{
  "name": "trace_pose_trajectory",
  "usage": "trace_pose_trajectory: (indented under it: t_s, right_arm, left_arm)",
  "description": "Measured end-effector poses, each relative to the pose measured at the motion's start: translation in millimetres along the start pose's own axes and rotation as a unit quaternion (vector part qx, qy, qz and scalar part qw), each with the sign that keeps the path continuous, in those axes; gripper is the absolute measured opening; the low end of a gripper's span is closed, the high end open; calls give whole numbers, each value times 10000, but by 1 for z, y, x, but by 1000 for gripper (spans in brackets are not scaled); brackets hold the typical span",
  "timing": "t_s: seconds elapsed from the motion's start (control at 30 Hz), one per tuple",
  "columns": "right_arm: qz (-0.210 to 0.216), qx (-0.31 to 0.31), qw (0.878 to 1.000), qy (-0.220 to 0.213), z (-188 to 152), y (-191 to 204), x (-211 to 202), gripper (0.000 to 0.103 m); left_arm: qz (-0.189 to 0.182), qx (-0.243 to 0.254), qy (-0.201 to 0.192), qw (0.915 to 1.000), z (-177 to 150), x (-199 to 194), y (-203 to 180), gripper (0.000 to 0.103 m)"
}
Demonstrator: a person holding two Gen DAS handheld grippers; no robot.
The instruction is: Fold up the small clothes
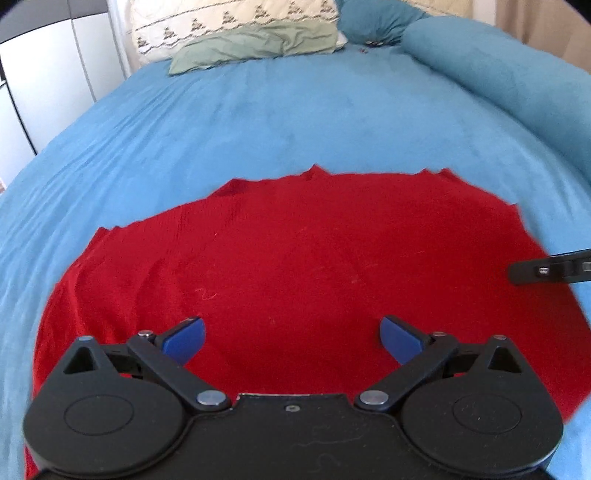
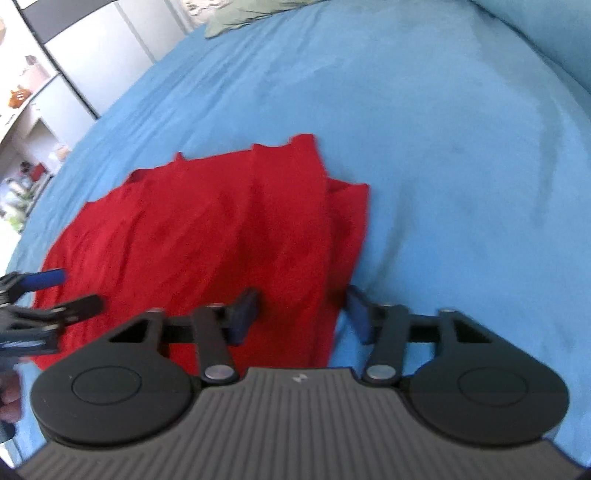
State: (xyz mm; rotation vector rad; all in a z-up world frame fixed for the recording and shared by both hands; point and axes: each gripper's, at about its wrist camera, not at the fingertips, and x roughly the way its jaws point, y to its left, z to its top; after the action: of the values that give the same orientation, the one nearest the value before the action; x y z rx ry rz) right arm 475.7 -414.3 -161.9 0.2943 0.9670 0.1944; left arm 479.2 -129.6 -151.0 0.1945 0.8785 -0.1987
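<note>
A red garment [image 1: 314,258] lies spread flat on the blue bedsheet [image 1: 295,122]. My left gripper [image 1: 291,338] is open and empty, its blue pads wide apart just above the garment's near part. In the right wrist view the garment [image 2: 207,221] shows a folded strip along its right side. My right gripper [image 2: 301,314] is open, with its jaws either side of the garment's near right edge. One right finger [image 1: 546,271] shows at the right edge of the left wrist view. The left gripper [image 2: 70,291] shows at the left of the right wrist view.
A pale green pillow [image 1: 258,46] and a cream patterned pillow [image 1: 229,22] lie at the head of the bed. A blue bolster [image 1: 498,74] runs along the far right side. White cabinets [image 1: 55,74] stand left of the bed.
</note>
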Motion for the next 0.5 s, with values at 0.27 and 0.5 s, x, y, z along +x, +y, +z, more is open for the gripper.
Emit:
trace_pose_trajectory:
  t_s: [0.27, 0.5]
  right_arm:
    - [-167, -136, 9997, 107, 10, 14, -4, 31]
    - [-134, -217, 9996, -137, 37, 59, -31, 27]
  left_arm:
    - [676, -354, 48, 9971, -3, 14, 17, 103]
    - [321, -416, 403, 9978, 4, 20, 33, 103]
